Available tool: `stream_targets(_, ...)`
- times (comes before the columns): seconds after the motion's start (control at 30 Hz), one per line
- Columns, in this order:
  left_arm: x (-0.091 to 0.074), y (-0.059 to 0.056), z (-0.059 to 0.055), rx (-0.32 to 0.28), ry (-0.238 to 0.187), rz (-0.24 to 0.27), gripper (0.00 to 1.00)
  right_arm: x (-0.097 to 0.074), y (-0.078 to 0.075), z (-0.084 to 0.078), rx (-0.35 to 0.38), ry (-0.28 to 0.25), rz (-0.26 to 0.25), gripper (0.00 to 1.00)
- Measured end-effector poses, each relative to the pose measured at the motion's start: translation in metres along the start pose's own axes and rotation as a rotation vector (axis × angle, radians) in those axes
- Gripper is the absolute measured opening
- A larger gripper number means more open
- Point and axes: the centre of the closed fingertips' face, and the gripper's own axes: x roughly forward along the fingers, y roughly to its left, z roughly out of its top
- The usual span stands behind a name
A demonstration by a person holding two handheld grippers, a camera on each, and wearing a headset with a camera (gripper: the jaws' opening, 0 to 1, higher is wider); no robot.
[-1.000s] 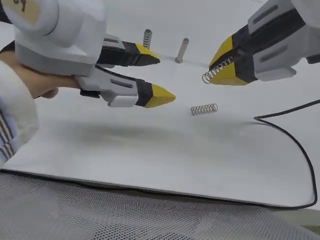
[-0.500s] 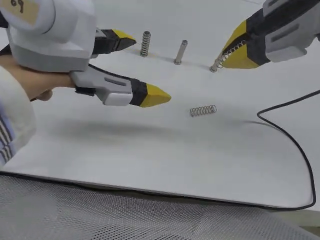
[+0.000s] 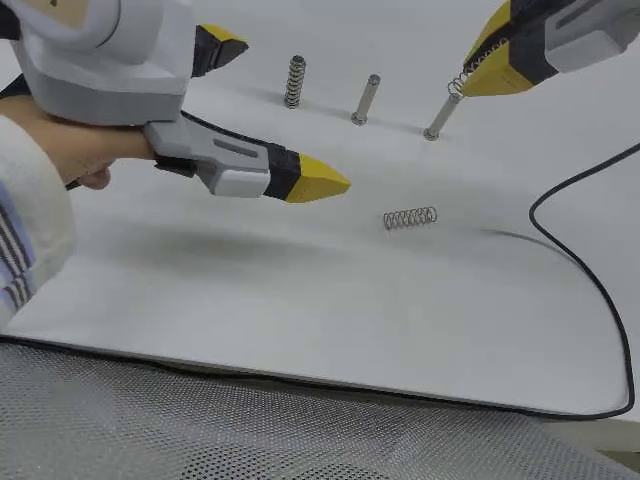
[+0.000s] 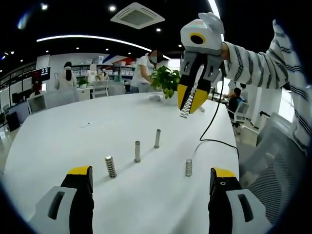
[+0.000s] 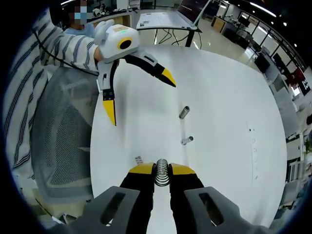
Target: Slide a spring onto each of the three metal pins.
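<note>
- Step in hand: fitting the second of three springs. The sprung pin (image 3: 293, 82) at one end of the row already carries its spring. The middle pin (image 3: 366, 98) and the end pin (image 3: 438, 117) are bare.
- Right gripper (image 3: 478, 80): jaws clenched on the held spring (image 5: 161, 171). The lower coils hang free below the yellow tips.
- Held spring, position: in the head view its lower end sits at the top of the end pin, and the spring leans away from the pin's line. Whether the first coil has caught the pin tip cannot be told.
- Left gripper (image 4: 151, 171): jaws spread wide and empty, hovering above the table (image 3: 300, 320), short of the pin row.
- Loose spring (image 3: 410, 217): lies flat on the table near the row, apart from both grippers.
- Next move, as judged: bring the held spring's axis into line with the end pin, lower it until the coils ride down the shaft, then release.
- After that: the loose spring remains for the middle pin.
- Caution: the free coils flex, so an off-axis descent may snag them on the pin tip.
</note>
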Motion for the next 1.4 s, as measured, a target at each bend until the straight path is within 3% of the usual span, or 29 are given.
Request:
stream_targets(0.63,-0.001,0.003,0.003,0.038,-0.006,-0.002,0.98,0.018,-0.036,0.017,-0.052,0.082,0.028,0.08)
stream_targets(0.77,0.001,-0.003,0.009,0.04,-0.007,-0.008,0.96,0.024,-0.043,0.02,-0.067,0.098,0.037,0.08)
stream_targets(0.8,0.004,-0.006,0.001,0.021,0.011,-0.03,0.95,0.025,-0.044,0.021,-0.068,0.101,0.038,0.08)
stream_targets(0.83,0.005,0.0,0.005,0.055,-0.008,-0.01,0.95,0.027,-0.046,0.021,-0.068,0.104,0.039,0.08)
stream_targets(1.2,0.008,0.001,0.004,0.049,-0.01,-0.013,0.98,0.05,-0.055,0.021,-0.1,0.167,0.068,0.08)
stream_targets(1.4,0.008,0.001,0.005,0.039,-0.014,-0.011,0.98,0.059,-0.054,0.028,-0.115,0.174,0.087,0.08)
